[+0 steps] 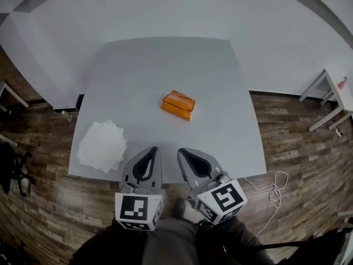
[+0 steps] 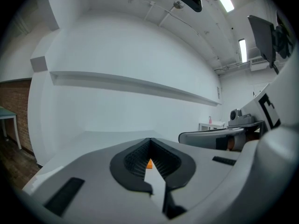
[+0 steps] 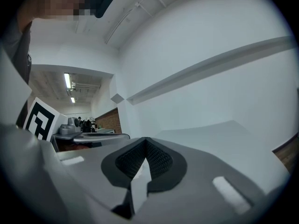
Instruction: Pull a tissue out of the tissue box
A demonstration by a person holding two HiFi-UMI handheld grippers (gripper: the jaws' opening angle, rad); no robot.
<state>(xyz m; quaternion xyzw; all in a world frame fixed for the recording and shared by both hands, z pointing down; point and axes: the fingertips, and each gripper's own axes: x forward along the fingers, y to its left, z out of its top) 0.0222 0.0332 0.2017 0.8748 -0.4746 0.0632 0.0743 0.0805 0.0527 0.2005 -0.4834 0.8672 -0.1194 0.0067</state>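
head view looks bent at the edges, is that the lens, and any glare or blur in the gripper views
Head view: yes, fisheye; the table edges bow, light is flat, and the orange tissue pack casts only a faint shadow. Left gripper view: dark round vignette, ceiling lamps blown out. Right gripper view: same vignette, the wall ledge curves.

Even, cool, dim light; ceiling strip lights (image 3: 68,80) glare; strong fisheye bending, dark vignette corners.
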